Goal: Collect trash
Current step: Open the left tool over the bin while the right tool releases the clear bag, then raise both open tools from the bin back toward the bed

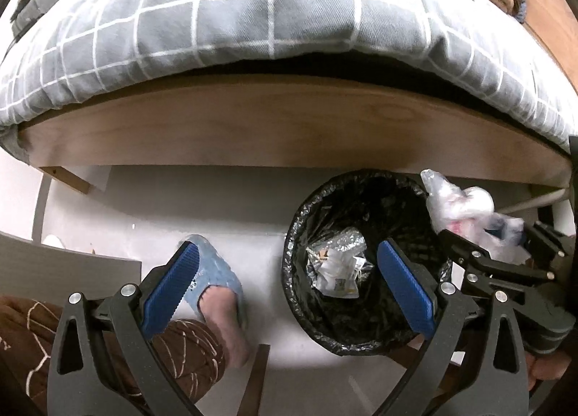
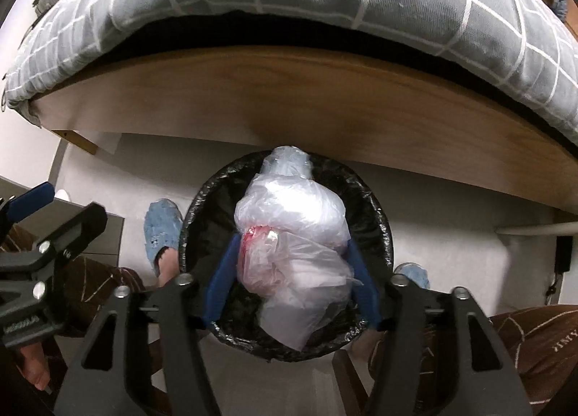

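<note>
A round bin (image 1: 289, 271) lined with a black bag stands on the white floor by the bed; crumpled foil and paper wrappers (image 1: 339, 267) lie at its bottom. My right gripper (image 2: 292, 240) hangs directly over the bin (image 2: 383, 228), its blue pads against both sides of a bulging clear plastic bag of trash (image 2: 292, 213) with a pink patch. From the left wrist view that bag (image 1: 458, 206) sticks up out of the right gripper (image 1: 491, 231) at the bin's right rim. My left gripper (image 1: 285, 246) is open and empty, over the bin's left edge.
A bed with a grey checked duvet (image 1: 253, 18) and a wooden side rail (image 1: 289, 119) overhangs just behind the bin. The person's foot in a blue slipper (image 1: 213, 271) and brown patterned trousers (image 1: 188, 347) are left of the bin. A grey cabinet edge (image 1: 65, 264) is at far left.
</note>
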